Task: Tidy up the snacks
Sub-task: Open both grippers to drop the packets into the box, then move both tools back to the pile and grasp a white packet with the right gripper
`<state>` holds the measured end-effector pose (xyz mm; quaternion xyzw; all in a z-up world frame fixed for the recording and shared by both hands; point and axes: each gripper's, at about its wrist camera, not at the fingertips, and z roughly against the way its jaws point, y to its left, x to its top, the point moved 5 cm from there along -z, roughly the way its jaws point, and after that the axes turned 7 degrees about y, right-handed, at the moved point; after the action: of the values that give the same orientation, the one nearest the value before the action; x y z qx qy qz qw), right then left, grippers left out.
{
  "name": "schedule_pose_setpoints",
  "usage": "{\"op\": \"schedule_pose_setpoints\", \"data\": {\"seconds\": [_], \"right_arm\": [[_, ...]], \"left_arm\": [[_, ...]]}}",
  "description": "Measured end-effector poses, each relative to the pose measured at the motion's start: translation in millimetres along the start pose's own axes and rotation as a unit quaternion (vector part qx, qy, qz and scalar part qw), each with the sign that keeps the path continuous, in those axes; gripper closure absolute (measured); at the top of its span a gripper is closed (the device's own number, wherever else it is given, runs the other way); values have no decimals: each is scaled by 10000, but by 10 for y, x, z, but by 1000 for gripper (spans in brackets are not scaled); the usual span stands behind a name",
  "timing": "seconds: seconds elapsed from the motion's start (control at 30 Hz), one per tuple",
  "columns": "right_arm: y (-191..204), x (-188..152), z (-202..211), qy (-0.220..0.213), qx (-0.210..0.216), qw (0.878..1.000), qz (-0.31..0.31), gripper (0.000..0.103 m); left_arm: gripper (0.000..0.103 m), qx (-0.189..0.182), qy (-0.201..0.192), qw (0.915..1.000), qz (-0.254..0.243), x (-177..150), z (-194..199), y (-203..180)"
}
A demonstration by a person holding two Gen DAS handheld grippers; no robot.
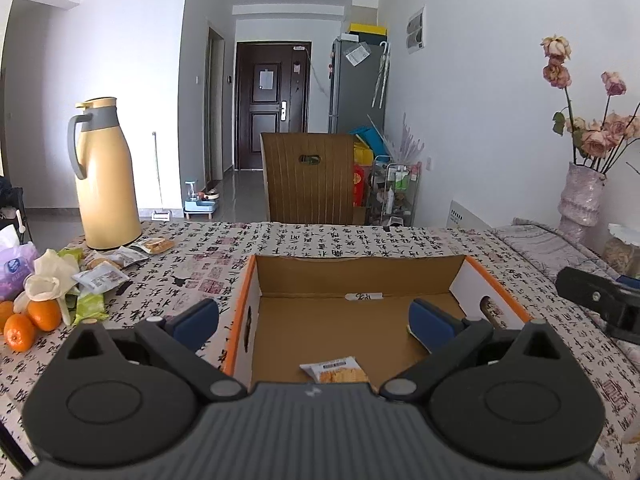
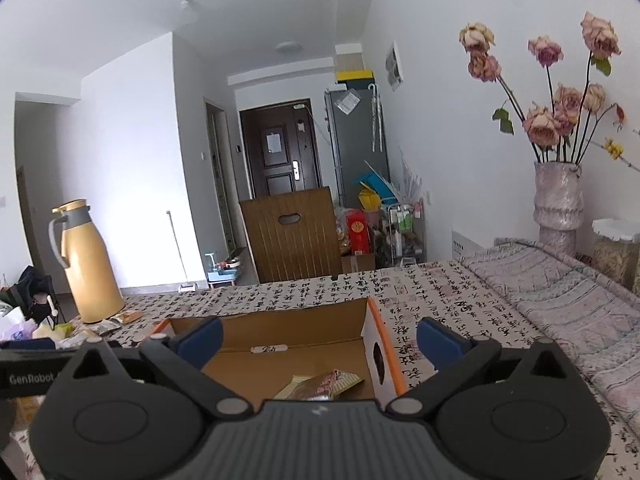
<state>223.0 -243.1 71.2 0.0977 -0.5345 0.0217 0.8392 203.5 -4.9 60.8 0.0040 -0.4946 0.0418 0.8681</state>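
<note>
White walls and a dark brown entry door (image 1: 273, 104) frame a long desk (image 1: 320, 240) covered in a cloth printed with black calligraphy. Taking the open cardboard box with orange rims (image 1: 356, 276) as the landmark: it sits in the middle of the desk, its brown floor mostly bare. Inside it, at the near edge, lies a small white-and-orange cracker packet (image 1: 335, 369); the right wrist view shows a few more wrappers, tan and reddish (image 2: 320, 385), in the box's near right corner, though how many they are is hard to tell.

Left of the box, well apart, stands a tall cream-yellow thermos jug with a grey handle (image 1: 105, 176). At its foot and nearer the camera lies a loose heap of wrapped snack packets (image 1: 108, 272), with green ones among them, beside three oranges (image 1: 30, 322) and a purple tissue pack (image 1: 14, 272). Right of the box, near the wall, a pale textured vase of dried pink roses (image 2: 558, 204) stands.

Left tongs (image 1: 314, 318) hover over the box with their blue pads wide apart and nothing between them. Right tongs (image 2: 320, 338) hang over the box's right wall, likewise spread to the full and empty.
</note>
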Motion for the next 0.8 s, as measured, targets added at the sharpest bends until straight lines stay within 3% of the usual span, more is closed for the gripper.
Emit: {"op": "schedule_pose_setpoints", "data": {"seconds": [0.23,0.8], "right_arm": [[-23,-263,360,-16,28,9998,199,0],[-264,-1087,684,709,-270,9964,379,0]], "left_arm": [[0,-49,-35,10000,2,-243,296,96],[0,-1,227,9997,-82,-1007,532,396]]}}
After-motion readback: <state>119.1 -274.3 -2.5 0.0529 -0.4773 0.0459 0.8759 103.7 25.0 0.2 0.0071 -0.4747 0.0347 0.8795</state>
